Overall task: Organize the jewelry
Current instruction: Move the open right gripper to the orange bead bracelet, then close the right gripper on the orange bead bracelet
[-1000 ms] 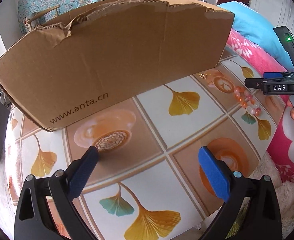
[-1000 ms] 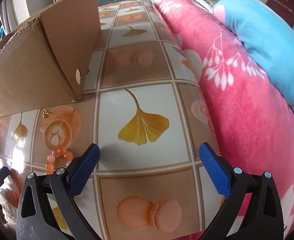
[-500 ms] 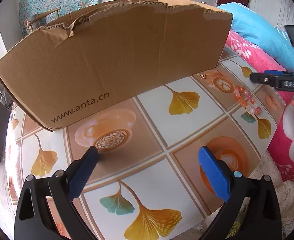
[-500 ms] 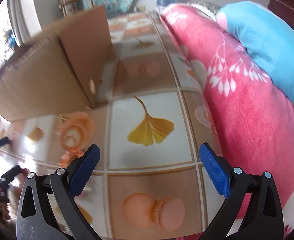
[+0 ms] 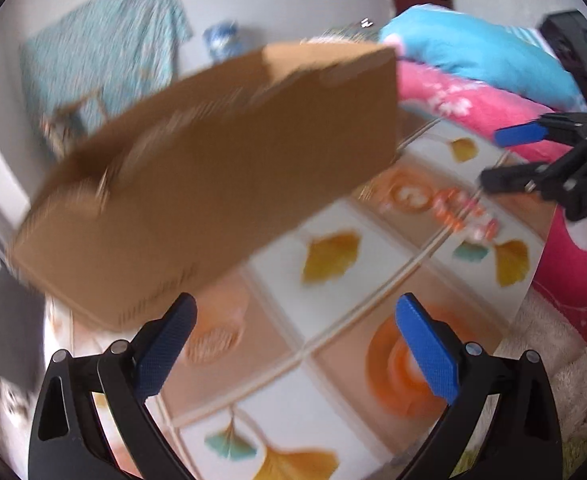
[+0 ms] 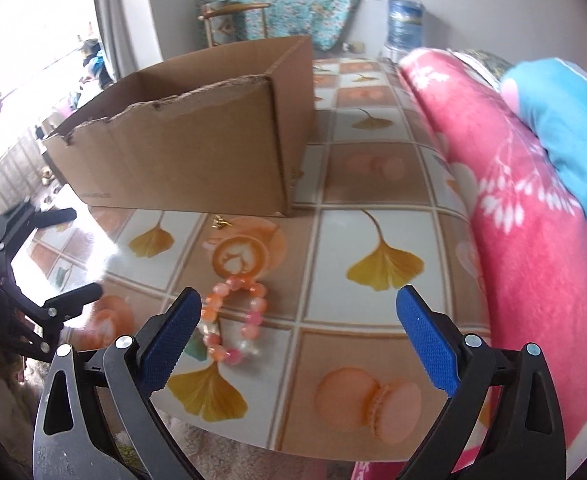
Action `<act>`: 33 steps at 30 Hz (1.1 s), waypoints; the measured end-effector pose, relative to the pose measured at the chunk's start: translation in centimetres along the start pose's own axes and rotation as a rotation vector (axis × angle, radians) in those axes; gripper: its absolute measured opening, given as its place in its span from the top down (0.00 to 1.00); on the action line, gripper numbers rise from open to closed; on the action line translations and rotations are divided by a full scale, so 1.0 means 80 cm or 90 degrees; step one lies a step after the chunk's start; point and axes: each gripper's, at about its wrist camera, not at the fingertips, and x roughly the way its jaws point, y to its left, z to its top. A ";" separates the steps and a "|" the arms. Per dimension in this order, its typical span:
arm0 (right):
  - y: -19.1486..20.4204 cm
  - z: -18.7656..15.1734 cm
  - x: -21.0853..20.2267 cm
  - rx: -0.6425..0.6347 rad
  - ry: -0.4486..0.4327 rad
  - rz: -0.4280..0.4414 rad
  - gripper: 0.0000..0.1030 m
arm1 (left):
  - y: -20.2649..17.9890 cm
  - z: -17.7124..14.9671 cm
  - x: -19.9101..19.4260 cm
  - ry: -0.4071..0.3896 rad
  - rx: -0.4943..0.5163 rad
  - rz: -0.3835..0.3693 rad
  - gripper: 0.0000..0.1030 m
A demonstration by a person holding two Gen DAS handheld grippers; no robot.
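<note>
A bracelet of orange and pink beads (image 6: pixel 233 320) lies on the tiled tablecloth (image 6: pixel 373 208). It rests just ahead of the left finger of my right gripper (image 6: pixel 297 320). That gripper's jaws are closing; the pads touch nothing. A small gold piece (image 6: pixel 221 223) lies by the front corner of the open cardboard box (image 6: pixel 197 152). My left gripper (image 5: pixel 297 344) stands open over the table in front of the box (image 5: pixel 213 168), with nothing in it. The left wrist view is blurred; it shows the bracelet (image 5: pixel 461 212) below the right gripper (image 5: pixel 489 158).
A pink flowered blanket (image 6: pixel 533 220) and a blue pillow (image 6: pixel 565 120) lie along the table's right side. The left gripper (image 6: pixel 86 251) shows at the left edge of the right wrist view. Behind the box stand a chair (image 6: pixel 233 20) and a water bottle (image 6: pixel 405 20).
The right gripper has swung left, so the bracelet now lies just ahead of its left finger. The left view has rolled and blurred, and the right gripper now reaches further into it.
</note>
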 end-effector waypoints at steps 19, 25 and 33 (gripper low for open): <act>0.000 -0.006 0.031 -0.026 0.043 0.065 0.92 | -0.062 0.073 0.057 -0.036 0.140 -0.072 0.82; -0.006 -0.007 0.029 -0.016 0.039 0.068 0.92 | -0.065 0.080 0.075 -0.017 0.138 -0.075 0.86; -0.006 -0.009 0.028 -0.008 0.030 0.076 0.92 | -0.060 0.085 0.093 0.011 0.125 -0.083 0.87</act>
